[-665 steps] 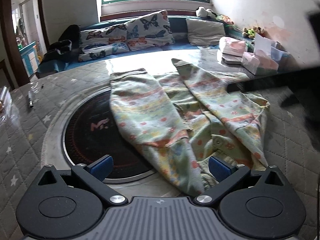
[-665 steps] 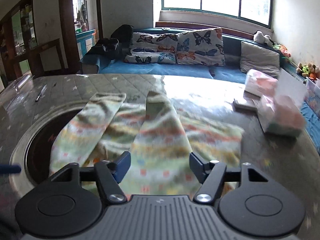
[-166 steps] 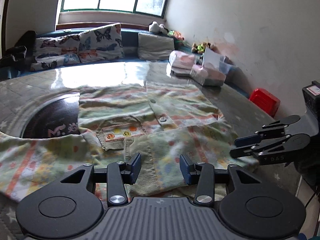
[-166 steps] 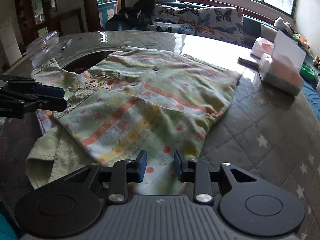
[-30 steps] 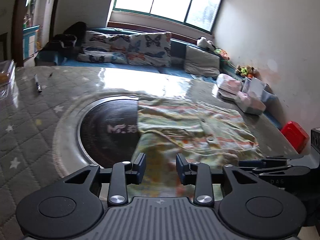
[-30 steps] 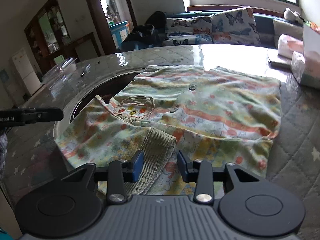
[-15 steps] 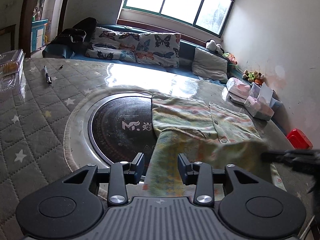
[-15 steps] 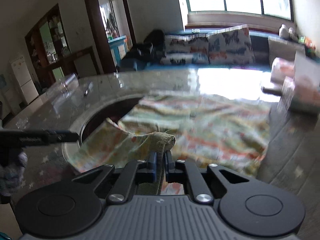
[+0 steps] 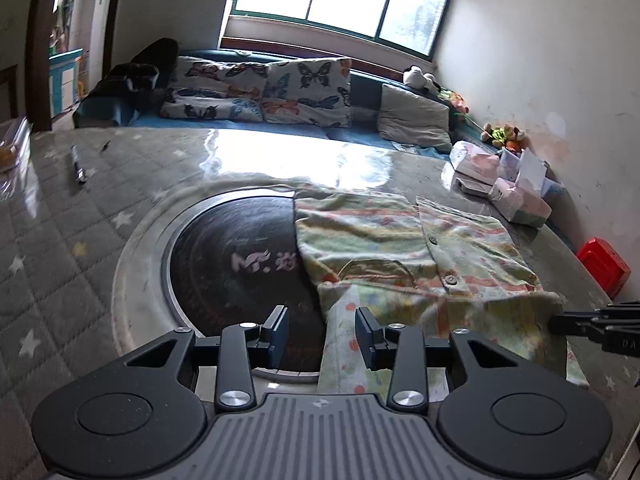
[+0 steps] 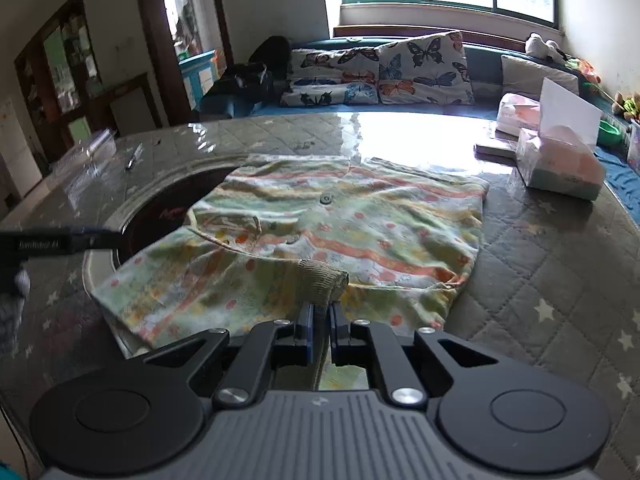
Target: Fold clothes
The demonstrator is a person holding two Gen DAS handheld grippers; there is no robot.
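A pastel striped button shirt [image 9: 400,248] [image 10: 380,216] lies flat on the quilted table, partly over a round black inset. My right gripper [image 10: 320,332] is shut on the shirt's ribbed olive cuff [image 10: 322,280] and holds the sleeve raised above the shirt's near edge. In the left wrist view the right gripper [image 9: 592,326] shows at the far right, with the sleeve stretched to it. My left gripper [image 9: 321,334] stands open, low over the inset's rim. A strip of the sleeve runs beneath its right finger [image 9: 366,336]. The left gripper [image 10: 60,242] appears at the left edge of the right wrist view.
Tissue boxes [image 9: 520,204] [image 10: 560,164] stand at the table's right side. A pen [image 9: 78,164] and a clear plastic box [image 10: 88,148] lie at the far left. The black inset [image 9: 232,264] has a metal rim. A sofa with cushions [image 9: 260,92] runs behind.
A second ago the right gripper was open around the cuff; it has shut on it and lifted the sleeve. The left gripper stays open and has swung left and back.
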